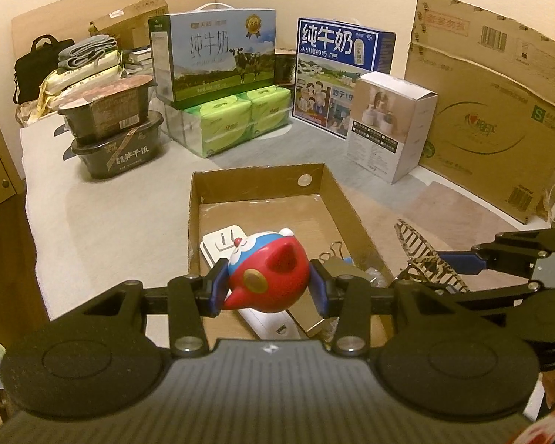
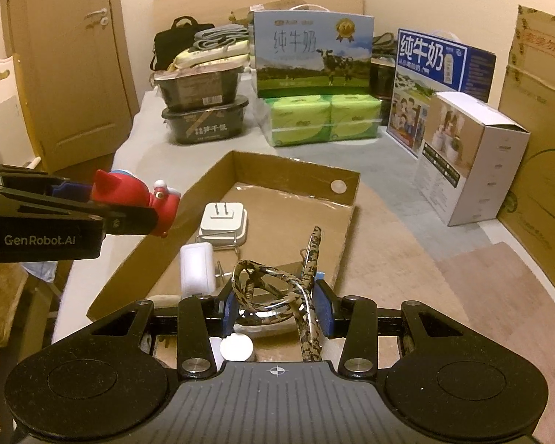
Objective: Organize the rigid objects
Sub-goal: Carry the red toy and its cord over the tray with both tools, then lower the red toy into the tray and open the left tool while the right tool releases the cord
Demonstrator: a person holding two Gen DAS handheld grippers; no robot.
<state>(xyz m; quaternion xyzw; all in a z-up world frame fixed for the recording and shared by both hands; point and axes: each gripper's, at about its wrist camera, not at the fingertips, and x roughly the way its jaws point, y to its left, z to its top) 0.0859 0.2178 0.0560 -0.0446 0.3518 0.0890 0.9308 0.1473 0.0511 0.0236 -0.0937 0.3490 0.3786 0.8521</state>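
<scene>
My left gripper (image 1: 268,288) is shut on a red and blue cat toy (image 1: 268,272) and holds it above the near end of a shallow cardboard tray (image 1: 255,181). The toy also shows in the right wrist view (image 2: 137,194). My right gripper (image 2: 275,305) is shut on a patterned hair clip (image 2: 273,285) over the tray's near right side (image 2: 346,244). The clip also shows in the left wrist view (image 1: 425,255). In the tray lie a white plug adapter (image 2: 224,220), a white block (image 2: 197,268), a binder clip (image 1: 333,253) and a white remote (image 1: 273,327).
Behind the tray stand two stacked black food tubs (image 1: 111,129), a milk carton (image 1: 218,55) on green tissue packs (image 1: 236,118), a blue milk box (image 1: 336,70), a white product box (image 1: 392,129) and a large cardboard box (image 1: 492,111). A wooden door (image 2: 66,63) is at left.
</scene>
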